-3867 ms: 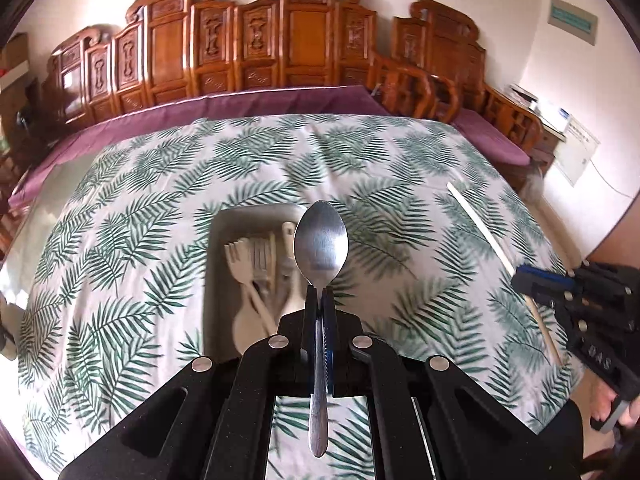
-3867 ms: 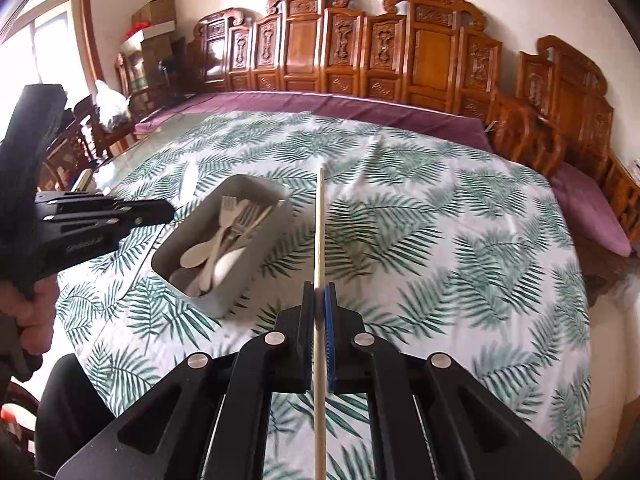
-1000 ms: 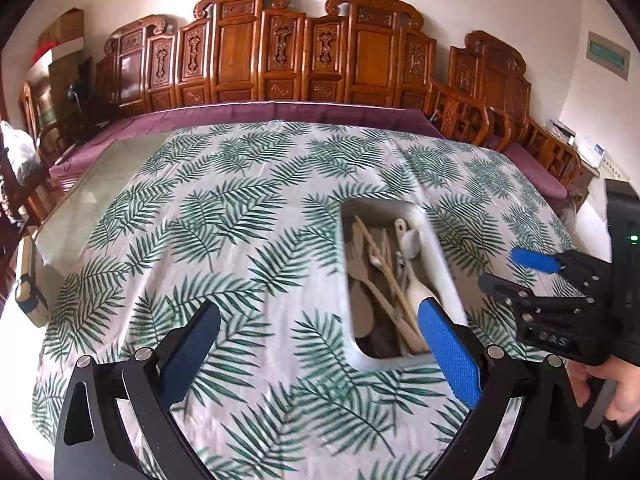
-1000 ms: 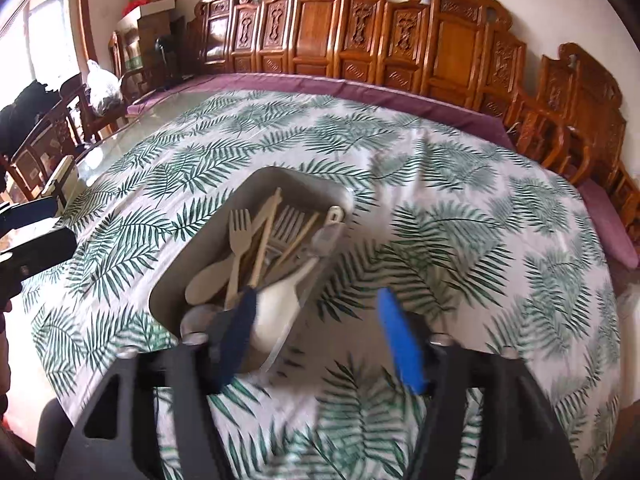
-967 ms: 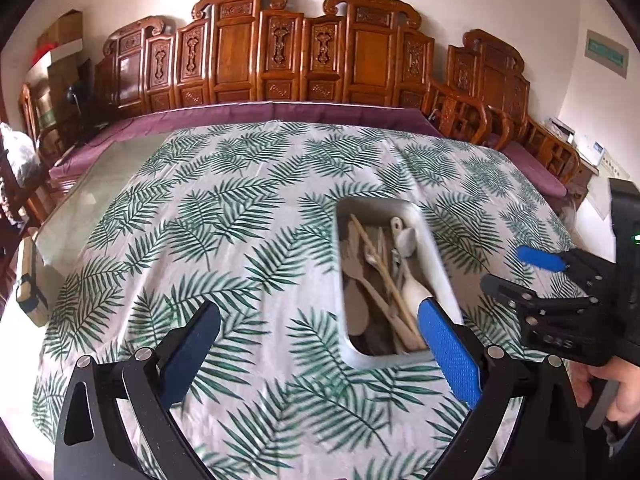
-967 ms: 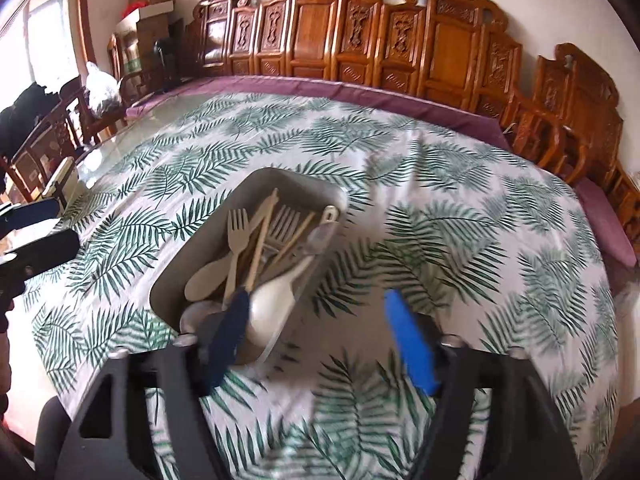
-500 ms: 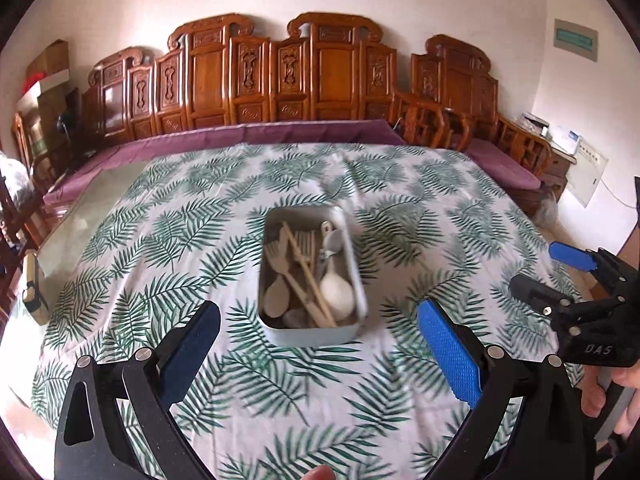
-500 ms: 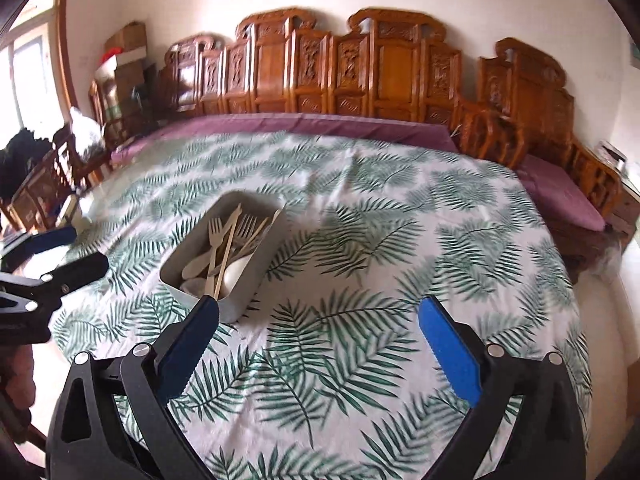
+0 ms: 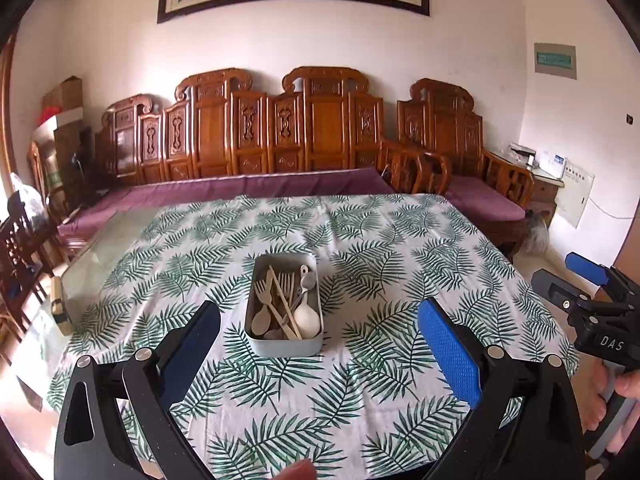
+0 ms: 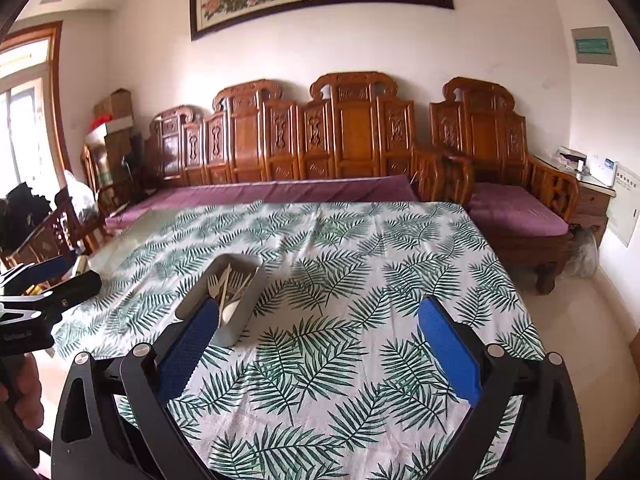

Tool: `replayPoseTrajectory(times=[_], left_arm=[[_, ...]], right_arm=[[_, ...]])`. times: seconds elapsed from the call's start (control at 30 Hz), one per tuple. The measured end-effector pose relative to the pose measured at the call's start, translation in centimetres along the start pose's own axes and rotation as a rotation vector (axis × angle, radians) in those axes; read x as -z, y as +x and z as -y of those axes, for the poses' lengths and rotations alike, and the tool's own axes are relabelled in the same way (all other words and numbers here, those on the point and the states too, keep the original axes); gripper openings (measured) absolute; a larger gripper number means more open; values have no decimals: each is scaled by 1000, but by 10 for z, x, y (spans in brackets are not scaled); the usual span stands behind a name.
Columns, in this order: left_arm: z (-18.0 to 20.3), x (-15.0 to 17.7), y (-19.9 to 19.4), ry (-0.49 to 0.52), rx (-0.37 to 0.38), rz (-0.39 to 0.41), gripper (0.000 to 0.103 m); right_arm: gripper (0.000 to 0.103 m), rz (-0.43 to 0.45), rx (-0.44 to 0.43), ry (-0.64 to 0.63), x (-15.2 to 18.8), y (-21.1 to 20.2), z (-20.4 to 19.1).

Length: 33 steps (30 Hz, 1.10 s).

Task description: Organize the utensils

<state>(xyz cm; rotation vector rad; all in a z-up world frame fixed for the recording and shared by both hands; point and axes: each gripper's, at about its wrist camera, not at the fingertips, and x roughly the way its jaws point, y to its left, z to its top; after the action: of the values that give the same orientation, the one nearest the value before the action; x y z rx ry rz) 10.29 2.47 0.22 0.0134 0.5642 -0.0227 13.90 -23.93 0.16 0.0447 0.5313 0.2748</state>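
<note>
A grey rectangular tray (image 9: 285,346) stands near the middle of the leaf-print tablecloth (image 9: 360,240). In it lie pale forks, spoons, a white spoon (image 9: 307,318) and a chopstick (image 9: 285,305). My left gripper (image 9: 320,344) hangs open above the table's near edge, well short of the tray, nothing between its blue pads. My right gripper (image 10: 318,344) is open too and empty; the tray (image 10: 236,300) lies ahead of its left finger (image 10: 188,350). Each gripper appears at the side of the other's view, the right gripper (image 9: 588,300) and the left gripper (image 10: 36,296).
A carved wooden bench (image 9: 280,140) with purple cushions runs behind the table. Bare glass tabletop (image 9: 100,248) shows at the left, with a small block (image 9: 60,304) on it. Wooden chairs (image 10: 52,232) stand left. A fingertip (image 9: 296,472) shows at the bottom edge.
Both grippers have pulled back and risen from the tray, so it looks smaller and farther. The right gripper's jaws widened to fully open. The utensils stay in the tray.
</note>
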Motion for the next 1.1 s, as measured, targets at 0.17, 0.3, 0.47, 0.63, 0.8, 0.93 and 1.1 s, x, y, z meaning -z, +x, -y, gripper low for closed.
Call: replayPoseTrajectory(times=[0.17, 0.3, 0.47, 0.63, 0.8, 0.93, 1.1], left_arm=[[3, 2, -11, -4, -8, 10, 96], [4, 5, -14, -5, -15, 16, 96], [4, 5, -18, -8, -21, 26, 96], [4, 5, -17, -9, -20, 23, 96], [4, 5, -15, -15, -24, 20, 96], [4, 6, -14, -18, -24, 19, 96], [4, 7, -15, -14, -25, 20, 96]], right_arm=[[101, 34, 2, -12, -1, -16, -3], [101, 44, 4, -17, -2, -23, -6], [101, 50, 9, -23, -2, -27, -9], [101, 52, 9, -23, -2, -28, -11], [101, 51, 15, -28, -1, -29, -11], [101, 51, 15, -29, -1, -29, -13], [101, 54, 18, -34, -1, -29, -14]])
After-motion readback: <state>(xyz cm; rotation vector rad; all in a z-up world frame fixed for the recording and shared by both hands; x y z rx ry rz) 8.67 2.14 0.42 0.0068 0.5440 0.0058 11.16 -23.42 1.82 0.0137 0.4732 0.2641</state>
